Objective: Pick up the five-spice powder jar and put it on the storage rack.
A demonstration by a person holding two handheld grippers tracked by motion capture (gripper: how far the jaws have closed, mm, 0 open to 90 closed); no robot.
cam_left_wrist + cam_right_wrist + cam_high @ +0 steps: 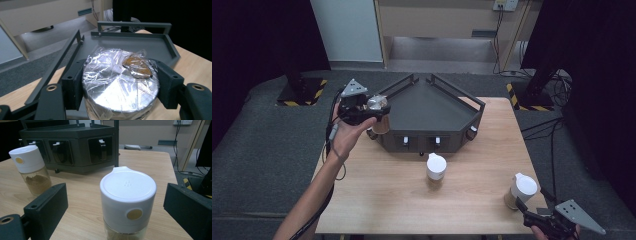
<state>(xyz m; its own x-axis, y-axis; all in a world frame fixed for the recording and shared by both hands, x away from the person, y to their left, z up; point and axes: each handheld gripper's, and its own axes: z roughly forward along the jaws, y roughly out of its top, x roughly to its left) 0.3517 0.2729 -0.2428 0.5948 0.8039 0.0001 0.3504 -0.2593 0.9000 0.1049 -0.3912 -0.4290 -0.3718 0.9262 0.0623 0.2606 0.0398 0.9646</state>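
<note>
Light falls from overhead onto my table point(412, 200), lit evenly; the high view's left and right edges drop to near black. Soft short shadows sit under the jars. Strong glare on the foil-wrapped lid point(117, 82) centre frame in my left gripper view, with the background slightly soft. In my right gripper view, jaw blocks at the bottom corners are blurry and dark. The high view is grainy, low detail.

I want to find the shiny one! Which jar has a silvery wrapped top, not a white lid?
The jar held in the left claw by the dark rack. Both jars standing on the table have white lids.
</note>
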